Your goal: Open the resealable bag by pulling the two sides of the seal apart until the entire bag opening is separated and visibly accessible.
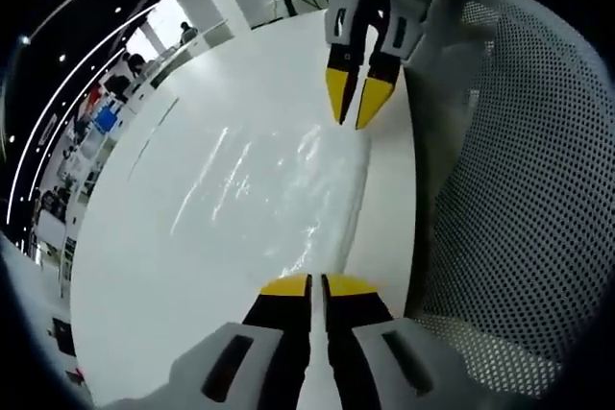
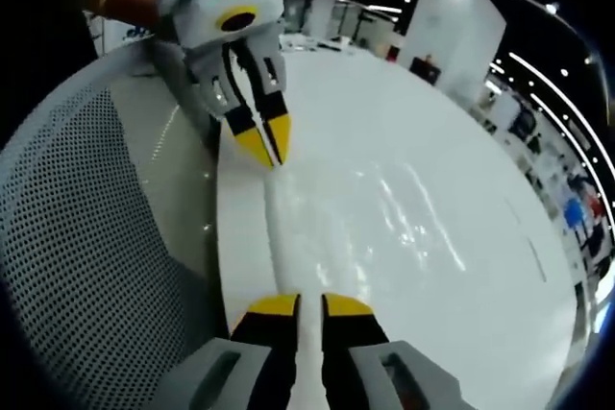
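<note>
Both grippers pinch the clear bag (image 1: 279, 194) lying mid-frame on the white table (image 1: 144, 314): left gripper (image 1: 317, 284) low, right gripper (image 1: 358, 103) above.

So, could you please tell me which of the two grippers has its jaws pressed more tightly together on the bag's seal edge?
The left gripper: its jaws show a hairline gap in its own view, while the right gripper has a strip of the clear bag visible between its jaws.
</note>
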{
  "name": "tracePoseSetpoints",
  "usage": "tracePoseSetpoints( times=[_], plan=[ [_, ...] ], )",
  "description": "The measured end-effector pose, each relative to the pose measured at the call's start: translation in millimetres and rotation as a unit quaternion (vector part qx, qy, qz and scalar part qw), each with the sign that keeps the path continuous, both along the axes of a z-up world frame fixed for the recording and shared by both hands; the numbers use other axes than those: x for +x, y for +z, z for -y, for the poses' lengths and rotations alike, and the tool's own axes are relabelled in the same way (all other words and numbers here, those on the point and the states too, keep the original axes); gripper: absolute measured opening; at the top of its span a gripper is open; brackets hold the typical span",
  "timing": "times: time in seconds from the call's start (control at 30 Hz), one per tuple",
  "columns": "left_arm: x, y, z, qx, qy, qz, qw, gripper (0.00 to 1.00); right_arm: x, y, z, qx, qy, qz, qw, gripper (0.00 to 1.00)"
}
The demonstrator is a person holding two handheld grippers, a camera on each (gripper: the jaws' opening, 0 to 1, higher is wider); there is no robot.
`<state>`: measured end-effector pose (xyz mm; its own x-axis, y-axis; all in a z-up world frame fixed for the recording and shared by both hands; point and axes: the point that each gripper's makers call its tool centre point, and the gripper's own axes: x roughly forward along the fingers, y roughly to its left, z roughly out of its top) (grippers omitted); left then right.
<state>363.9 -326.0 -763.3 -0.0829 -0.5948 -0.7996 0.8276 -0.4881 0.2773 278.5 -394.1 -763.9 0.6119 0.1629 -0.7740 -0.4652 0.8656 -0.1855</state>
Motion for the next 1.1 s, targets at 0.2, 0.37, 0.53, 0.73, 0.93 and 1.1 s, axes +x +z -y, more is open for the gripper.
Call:
tracePoseSetpoints(
  times=[0.2,0.37,0.53,0.73,0.93,1.1],
  plan=[
    [3.4,1.9,7,-0.004,0.011,-0.007,0.9999,0.0,4,0.2,7,0.001,-0.008,0.0,1.0,0.02],
    [6.6,2.8,14,-0.008,0.032,-0.014,0.9993,0.0,7,4.4,4,0.014,-0.01,0.006,0.9998,0.05],
    [7.9,3.0,20,-0.009,0.045,-0.018,0.9988,0.0,9,1.8,6,0.01,-0.008,0.003,0.9999,0.06],
    [10.8,5.4,29,-0.012,0.051,-0.02,0.9984,0.0,20,2.1,22,0.008,-0.037,0.01,0.9992,0.05],
    [21.0,5.6,41,-0.015,0.059,-0.014,0.998,0.0,31,3.5,38,0.008,-0.053,0.014,0.9985,0.05],
    [28.4,5.7,52,-0.016,0.056,-0.009,0.9983,0.0,42,0.1,53,0.005,-0.061,0.015,0.998,0.05]
  ],
)
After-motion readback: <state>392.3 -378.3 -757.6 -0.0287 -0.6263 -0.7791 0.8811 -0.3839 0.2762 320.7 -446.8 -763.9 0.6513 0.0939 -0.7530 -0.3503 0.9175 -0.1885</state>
